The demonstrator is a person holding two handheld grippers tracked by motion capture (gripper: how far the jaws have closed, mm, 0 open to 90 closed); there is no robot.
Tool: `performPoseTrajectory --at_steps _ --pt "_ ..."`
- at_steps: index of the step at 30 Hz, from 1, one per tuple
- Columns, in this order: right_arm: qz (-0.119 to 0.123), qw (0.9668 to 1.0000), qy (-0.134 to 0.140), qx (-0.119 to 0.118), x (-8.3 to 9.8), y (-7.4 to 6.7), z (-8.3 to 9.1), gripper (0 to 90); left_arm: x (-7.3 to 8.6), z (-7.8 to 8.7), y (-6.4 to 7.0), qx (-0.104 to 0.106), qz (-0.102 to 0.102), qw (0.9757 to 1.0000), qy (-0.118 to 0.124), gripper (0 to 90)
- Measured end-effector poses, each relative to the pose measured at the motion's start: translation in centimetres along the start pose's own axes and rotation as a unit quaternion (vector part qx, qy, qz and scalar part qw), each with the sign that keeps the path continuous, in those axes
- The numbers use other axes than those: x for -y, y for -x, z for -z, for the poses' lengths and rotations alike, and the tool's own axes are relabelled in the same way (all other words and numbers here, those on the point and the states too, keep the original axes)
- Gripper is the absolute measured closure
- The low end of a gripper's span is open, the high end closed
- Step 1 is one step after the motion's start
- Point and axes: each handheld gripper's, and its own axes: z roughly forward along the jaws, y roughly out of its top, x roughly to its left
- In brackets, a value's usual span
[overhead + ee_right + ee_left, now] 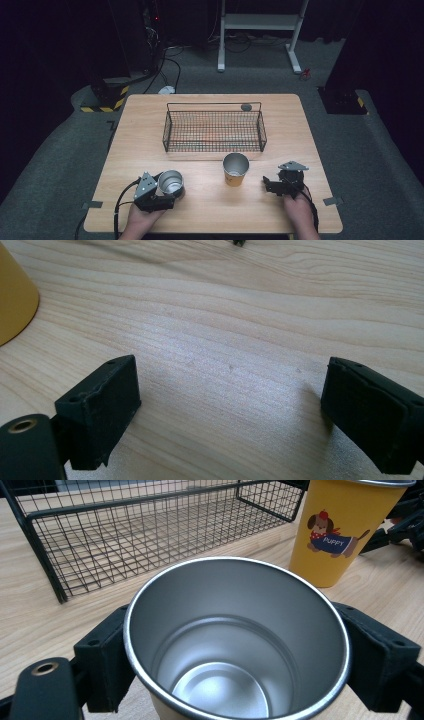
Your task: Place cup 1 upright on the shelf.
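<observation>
A steel cup (171,182) is gripped by the left gripper (167,192) near the front left of the wooden surface (210,210). In the left gripper view the cup (235,640) is seen from above, upright and empty, with one black pad pressed against each side of its rim; the jaws are closed on it. Whether its base rests on the surface cannot be told.

A yellow cup (235,170) is stood upright near the middle of the surface, just in front of the wire basket (214,131) and between the two grippers, apart from the steel cup. In the left gripper view a cartoon dog and the word PUPPY are seen on the side of the yellow cup (345,530), and the basket (150,535) is seen behind, with nothing in the part that is shown.

The right gripper (272,184) is held low over the front right of the surface, to the right of the yellow cup and not touching it. In the right gripper view its jaws are spread wide, with bare wood between the pads, and an edge of the yellow cup (15,300) is caught at the left. A small dark round thing (246,107) is seen at the basket's far rim; what it is cannot be told.
</observation>
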Motion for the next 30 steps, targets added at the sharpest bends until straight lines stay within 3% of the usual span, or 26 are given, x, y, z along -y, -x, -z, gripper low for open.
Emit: performPoseTrajectory --at_steps 13,19,30 --pt "0.000 1.0000 0.000 0.000 0.0 0.0 0.0 8.0 -0.4 -0.6 0.2 -0.004 -0.006 0.9997 -0.024 14.4" --pt "0.000 1.0000 0.000 0.000 0.0 0.0 0.0 8.0 -1.3 -0.8 0.5 -0.015 -0.010 0.9997 -0.019 14.4" --pt "0.015 0.9999 0.000 -0.004 -0.1 0.1 0.0 9.1 -2.6 0.0 -0.2 -0.042 0.014 0.9990 0.000 14.5"
